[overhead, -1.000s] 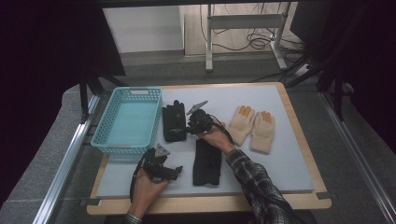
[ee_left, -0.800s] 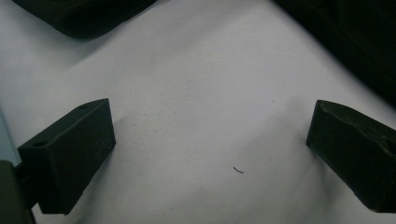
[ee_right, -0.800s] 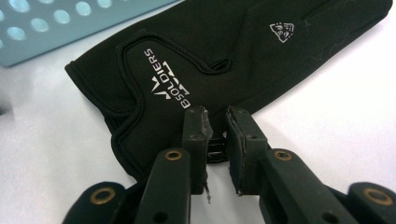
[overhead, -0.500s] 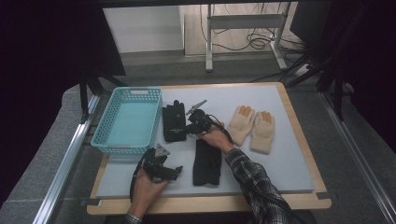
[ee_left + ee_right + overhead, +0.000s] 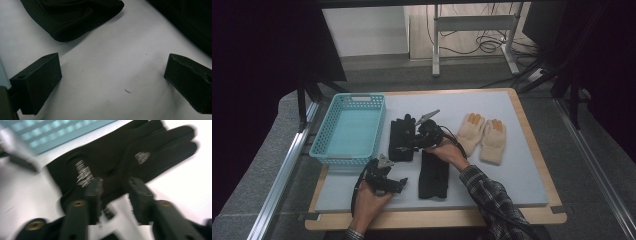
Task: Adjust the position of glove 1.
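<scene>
Right gripper [image 5: 113,188] pinches the black glove [image 5: 402,137] near the basket [image 5: 329,132] — a thin bite of fabric could slip; left gripper [image 5: 112,82] gapes idle.

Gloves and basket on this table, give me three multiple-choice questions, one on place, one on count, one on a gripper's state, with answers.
1. Where is the basket?
A. left of the black gloves
B. right of the cream gloves
C. on the floor

2. How many cream gloves are there?
A. one
B. two
C. four

3. How is the left gripper?
A. shut on a glove
B. open over bare table
C. inside the basket

Answers: 1 A, it stands at the table's left, beside the far black glove. 2 B, a pair lies side by side. 3 B, its jaws stand wide apart with nothing between.
</scene>
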Demonstrator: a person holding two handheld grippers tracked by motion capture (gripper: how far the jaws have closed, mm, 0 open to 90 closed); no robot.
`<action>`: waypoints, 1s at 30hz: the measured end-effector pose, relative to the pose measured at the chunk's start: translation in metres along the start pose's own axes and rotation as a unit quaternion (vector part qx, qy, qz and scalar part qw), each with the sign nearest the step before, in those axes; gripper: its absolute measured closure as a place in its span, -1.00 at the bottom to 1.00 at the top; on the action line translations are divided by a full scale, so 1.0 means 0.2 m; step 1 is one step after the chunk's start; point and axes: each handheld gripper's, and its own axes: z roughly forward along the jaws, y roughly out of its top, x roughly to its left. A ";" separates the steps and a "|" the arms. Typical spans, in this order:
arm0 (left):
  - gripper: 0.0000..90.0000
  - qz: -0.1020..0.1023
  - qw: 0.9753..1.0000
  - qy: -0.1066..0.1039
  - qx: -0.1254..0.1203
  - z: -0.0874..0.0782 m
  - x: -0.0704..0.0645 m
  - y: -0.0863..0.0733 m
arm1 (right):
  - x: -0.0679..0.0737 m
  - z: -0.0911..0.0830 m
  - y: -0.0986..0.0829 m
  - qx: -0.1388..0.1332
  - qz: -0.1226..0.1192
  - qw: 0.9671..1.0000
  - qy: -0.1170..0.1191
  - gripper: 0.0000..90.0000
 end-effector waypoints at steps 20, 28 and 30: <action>-0.97 -0.003 1.000 -0.001 -0.002 0.00 0.00 0.00 | 0.00 0.22 0.09 0.015 0.031 0.999 -0.029 0.94; -0.97 -0.001 1.000 -0.001 -0.001 0.00 0.00 0.00 | 0.01 0.09 0.13 -0.016 0.038 0.999 -0.027 0.94; -0.97 0.000 1.000 0.000 0.000 0.00 0.00 0.00 | 0.02 0.02 0.14 -0.025 0.039 0.999 -0.021 0.94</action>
